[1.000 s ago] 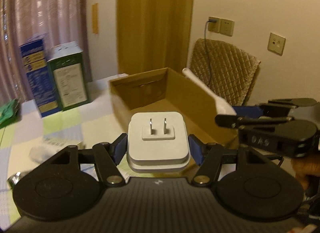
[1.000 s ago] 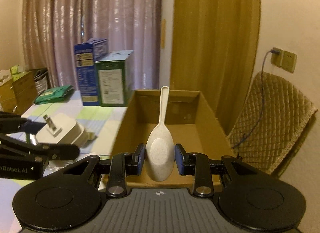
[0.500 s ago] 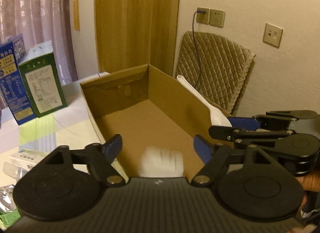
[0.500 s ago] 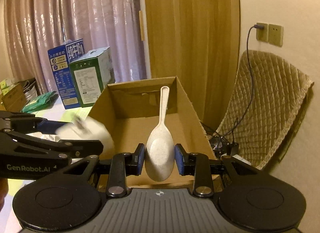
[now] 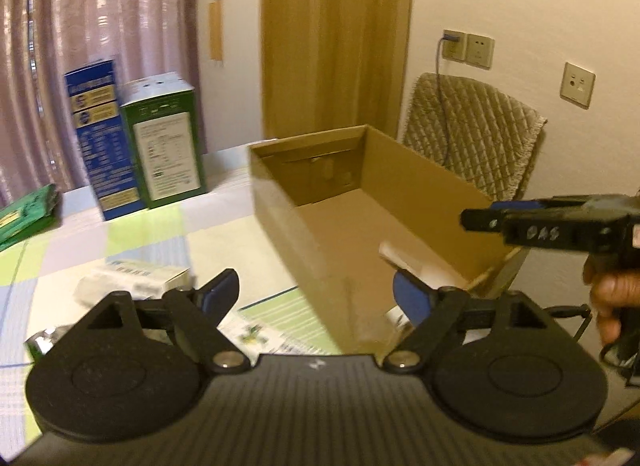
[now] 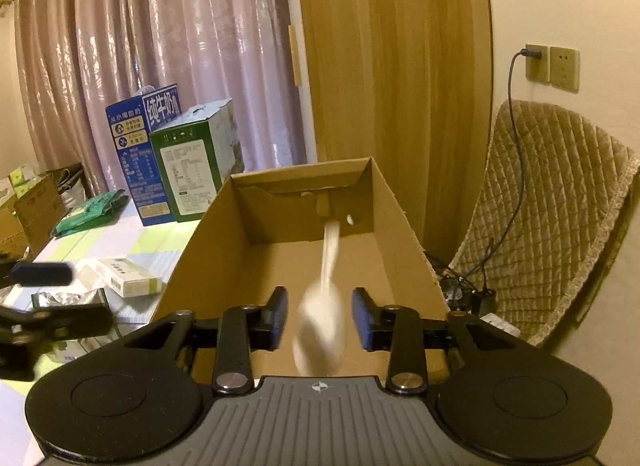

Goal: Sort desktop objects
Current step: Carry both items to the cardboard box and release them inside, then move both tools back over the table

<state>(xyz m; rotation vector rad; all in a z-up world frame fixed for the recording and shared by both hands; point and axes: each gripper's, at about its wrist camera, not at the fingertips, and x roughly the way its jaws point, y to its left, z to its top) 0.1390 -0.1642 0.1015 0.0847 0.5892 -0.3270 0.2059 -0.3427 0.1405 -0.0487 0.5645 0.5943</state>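
Note:
An open cardboard box (image 5: 400,181) (image 6: 280,209) stands on the table. My left gripper (image 5: 316,294) is open and empty, above the box's near left wall. A white object (image 5: 404,258), blurred, lies in the box's near end. My right gripper (image 6: 320,318) is open over the near end of the box. A white spoon (image 6: 324,306), blurred, drops between its fingers, free of the pads. The right gripper (image 5: 552,225) also shows at the right of the left wrist view.
A blue carton (image 5: 100,137) and a green carton (image 5: 164,141) stand at the table's back. A small white box (image 5: 136,278) (image 6: 128,278), foil packets (image 6: 68,298) and leaflets (image 5: 272,322) lie left of the cardboard box. A quilted chair (image 6: 552,201) stands to the right.
My left gripper opened and let the white charger fall into the box, then moved back left. My right gripper opened and the spoon is falling out of it.

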